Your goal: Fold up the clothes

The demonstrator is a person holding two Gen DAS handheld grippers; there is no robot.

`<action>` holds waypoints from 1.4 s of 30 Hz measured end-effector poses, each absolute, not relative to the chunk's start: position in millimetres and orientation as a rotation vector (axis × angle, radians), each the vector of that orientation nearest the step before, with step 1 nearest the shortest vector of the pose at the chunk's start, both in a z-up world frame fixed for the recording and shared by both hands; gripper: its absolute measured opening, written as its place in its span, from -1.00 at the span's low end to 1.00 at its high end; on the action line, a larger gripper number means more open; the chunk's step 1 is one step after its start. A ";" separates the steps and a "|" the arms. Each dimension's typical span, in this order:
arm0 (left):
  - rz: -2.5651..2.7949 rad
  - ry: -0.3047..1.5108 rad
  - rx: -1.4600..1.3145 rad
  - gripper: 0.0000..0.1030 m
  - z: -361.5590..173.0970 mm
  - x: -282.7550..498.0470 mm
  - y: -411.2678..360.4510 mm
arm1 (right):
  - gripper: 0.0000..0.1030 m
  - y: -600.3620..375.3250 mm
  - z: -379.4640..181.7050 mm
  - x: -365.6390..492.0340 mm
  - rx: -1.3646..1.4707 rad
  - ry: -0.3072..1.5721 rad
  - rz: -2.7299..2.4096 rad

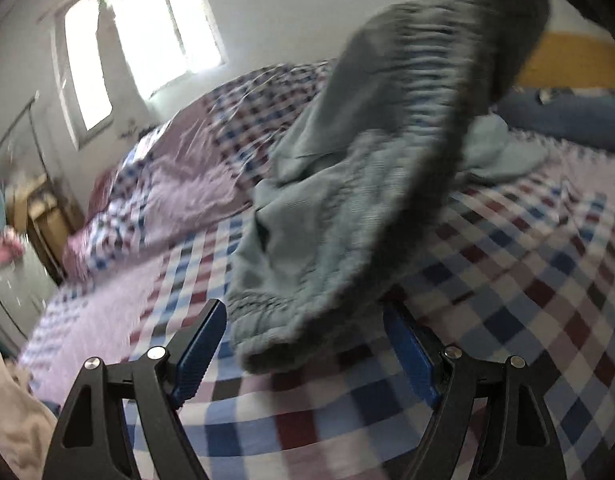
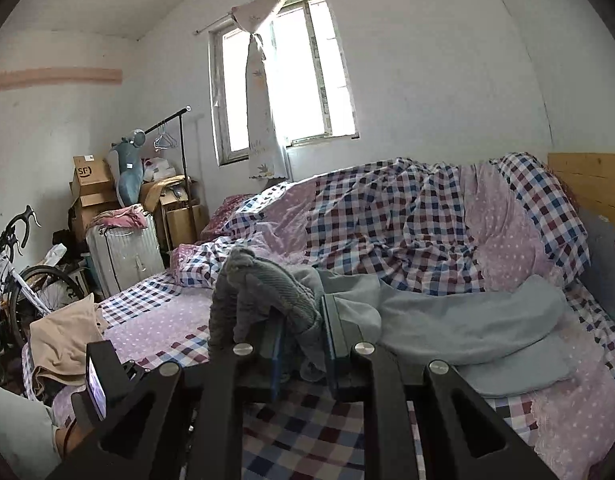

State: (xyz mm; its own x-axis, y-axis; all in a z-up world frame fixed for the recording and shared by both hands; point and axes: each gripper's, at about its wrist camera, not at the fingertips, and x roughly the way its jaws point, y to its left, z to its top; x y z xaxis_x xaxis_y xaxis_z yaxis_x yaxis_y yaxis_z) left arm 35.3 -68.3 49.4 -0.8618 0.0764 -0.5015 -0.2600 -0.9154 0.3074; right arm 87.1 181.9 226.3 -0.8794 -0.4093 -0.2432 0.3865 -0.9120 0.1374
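Observation:
A grey-blue knit sweater (image 1: pixel 327 200) hangs blurred in the left wrist view, lifted from the upper right, its ribbed edge dangling just above the checked bedsheet (image 1: pixel 527 280). My left gripper (image 1: pixel 303 312) is open below it, blue pads (image 1: pixel 199 344) wide apart, with the cloth's lower edge in front of the gap. In the right wrist view my right gripper (image 2: pixel 303 332) is shut on the sweater's ribbed edge (image 2: pixel 267 280). The rest of the sweater (image 2: pixel 447 320) trails to the right across the bed.
A heaped checked and pink quilt (image 2: pixel 407 220) fills the back of the bed. A beige garment (image 2: pixel 63 336) lies at the bed's left edge. A wooden headboard (image 2: pixel 587 180) stands on the right. Beyond the left edge are a suitcase (image 2: pixel 123 252), boxes and a bicycle (image 2: pixel 11 276).

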 end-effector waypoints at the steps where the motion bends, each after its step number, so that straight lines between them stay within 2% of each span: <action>1: 2.816 0.562 -0.739 0.63 48.7 33.6 -62.9 | -0.66 184.0 225.7 86.6 0.380 -0.126 -2.693; 4: 2.836 0.561 -0.752 0.64 48.4 28.6 -51.7 | -0.66 184.4 224.3 86.1 0.387 -0.123 -2.676; 15: 2.893 0.754 -0.717 0.63 44.0 28.9 -29.9 | -0.66 178.8 220.9 90.8 0.404 -0.127 -2.638; 16: 2.898 0.775 -0.728 0.52 42.6 26.4 -29.4 | -0.66 177.5 220.8 91.2 0.405 -0.124 -2.635; 17: 2.906 0.793 -0.746 0.26 41.0 22.9 -29.1 | -0.66 176.1 220.8 91.6 0.406 -0.121 -2.632; 18: 2.908 0.787 -0.757 0.11 41.3 21.3 -29.7 | -0.66 175.8 220.3 92.0 0.408 -0.121 -2.632; 20: 2.905 0.732 -0.767 -0.53 45.8 21.7 -32.3 | -0.66 175.6 218.9 92.8 0.412 -0.120 -2.633; 22: 2.901 0.676 -0.777 -0.64 50.3 22.1 -34.9 | -0.66 175.5 217.5 93.6 0.417 -0.120 -2.634; 30: 2.862 0.451 -0.760 -0.75 76.6 33.6 -41.4 | -0.66 202.0 227.7 103.9 0.364 -0.188 -2.708; 35: 2.757 0.269 -0.664 -0.76 115.3 81.1 -36.9 | -0.67 221.0 252.2 128.5 0.259 -0.190 -2.776; 42: 2.625 0.127 -0.525 -0.77 157.3 173.8 -36.5 | -0.67 236.6 292.8 193.0 0.114 -0.172 -2.859</action>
